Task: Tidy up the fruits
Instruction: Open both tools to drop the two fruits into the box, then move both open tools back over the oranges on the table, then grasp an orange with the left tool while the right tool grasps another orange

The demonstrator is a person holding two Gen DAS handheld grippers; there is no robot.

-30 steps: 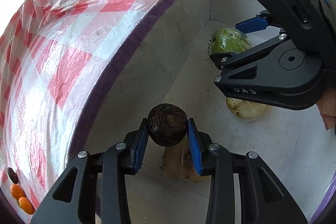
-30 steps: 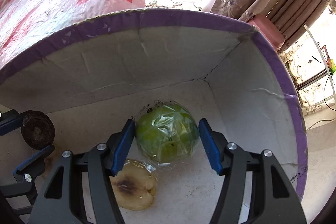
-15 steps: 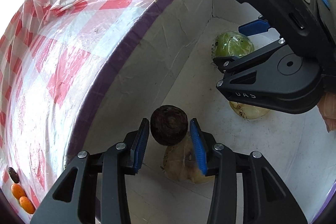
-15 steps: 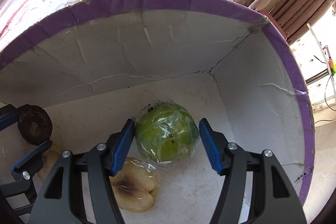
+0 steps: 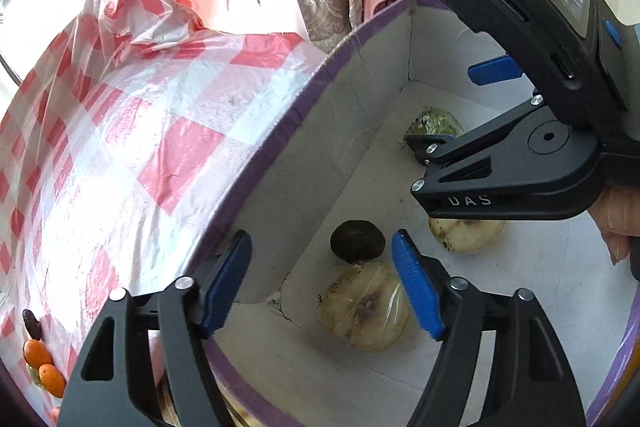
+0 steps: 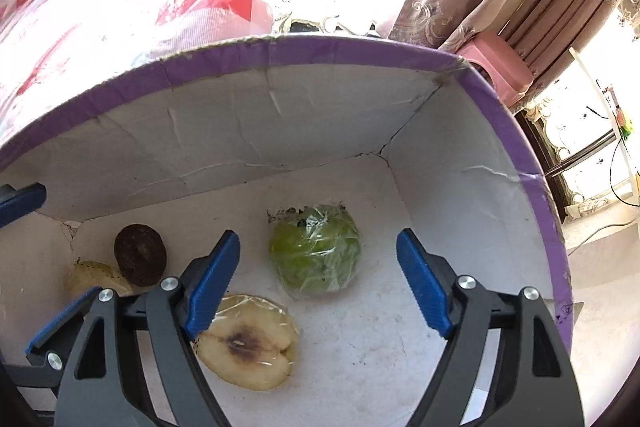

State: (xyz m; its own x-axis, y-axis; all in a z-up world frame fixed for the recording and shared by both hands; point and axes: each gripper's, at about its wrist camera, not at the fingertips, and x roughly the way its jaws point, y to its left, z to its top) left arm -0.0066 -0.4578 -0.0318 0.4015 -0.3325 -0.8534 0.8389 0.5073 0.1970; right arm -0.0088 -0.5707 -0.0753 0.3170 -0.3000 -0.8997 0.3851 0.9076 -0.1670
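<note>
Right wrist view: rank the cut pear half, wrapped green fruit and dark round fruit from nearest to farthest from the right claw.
1. Cut pear half, beside the right claw's left finger.
2. Wrapped green fruit, just ahead between the fingers.
3. Dark round fruit, far left, near the box corner.

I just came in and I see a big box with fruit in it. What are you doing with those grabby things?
A person is sorting fruit into a white box with a purple rim, using a tool in each hand. The left tool is open above the dark round fruit, which sits on the box floor beside a wrapped pear half. The right tool is open too, above the wrapped green fruit. Neither tool holds anything.
</note>
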